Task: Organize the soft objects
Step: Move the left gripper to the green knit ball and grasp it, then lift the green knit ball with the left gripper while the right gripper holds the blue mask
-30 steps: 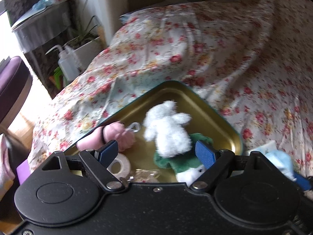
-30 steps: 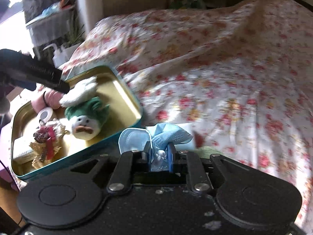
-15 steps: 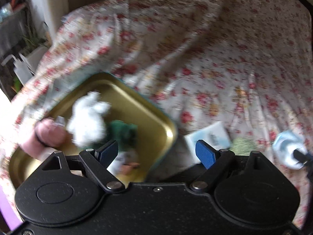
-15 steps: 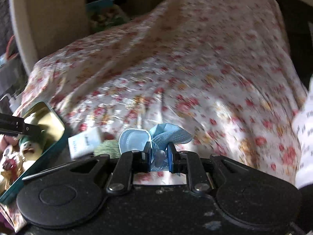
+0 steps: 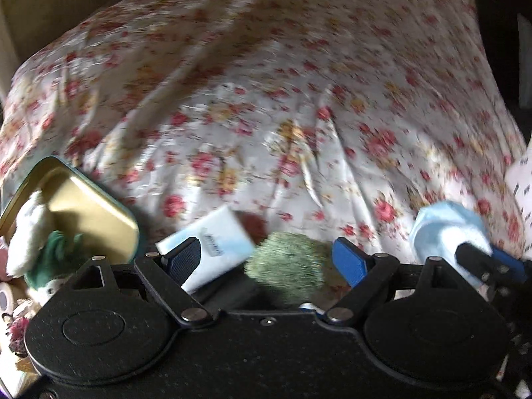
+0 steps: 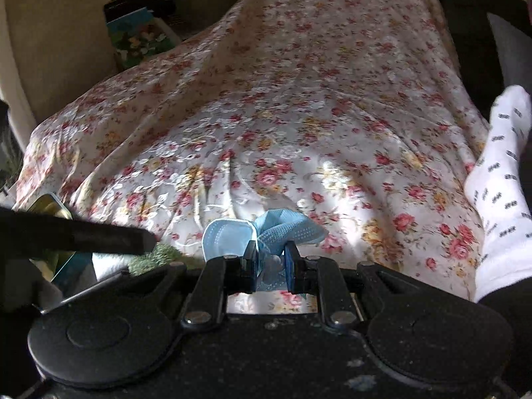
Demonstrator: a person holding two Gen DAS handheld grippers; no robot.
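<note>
My left gripper (image 5: 267, 259) is open and hangs over the flowered bedspread (image 5: 266, 116). Between its blue pads lie a white and light-blue packet (image 5: 212, 242) and a green fuzzy soft thing (image 5: 289, 262), neither of them gripped. At the far left is a gold tin tray (image 5: 93, 209) holding a white plush (image 5: 30, 229) and a green plush (image 5: 56, 252). My right gripper (image 6: 271, 262) is shut on a crumpled blue face mask (image 6: 266, 232), held just above the bedspread (image 6: 282, 116). That mask (image 5: 445, 229) shows at the right of the left wrist view.
A white patterned sock (image 6: 498, 179) lies at the bed's right edge. A box with a flower picture (image 6: 139, 36) stands behind the bed by the wall. Small items, among them a tape roll (image 5: 6, 296), crowd the tray's near end. The bedspread rises in a wide mound ahead.
My left gripper swung right from over the tray to over the packet and the green fuzzy thing. My right gripper carried the mask right, away from the tray.
</note>
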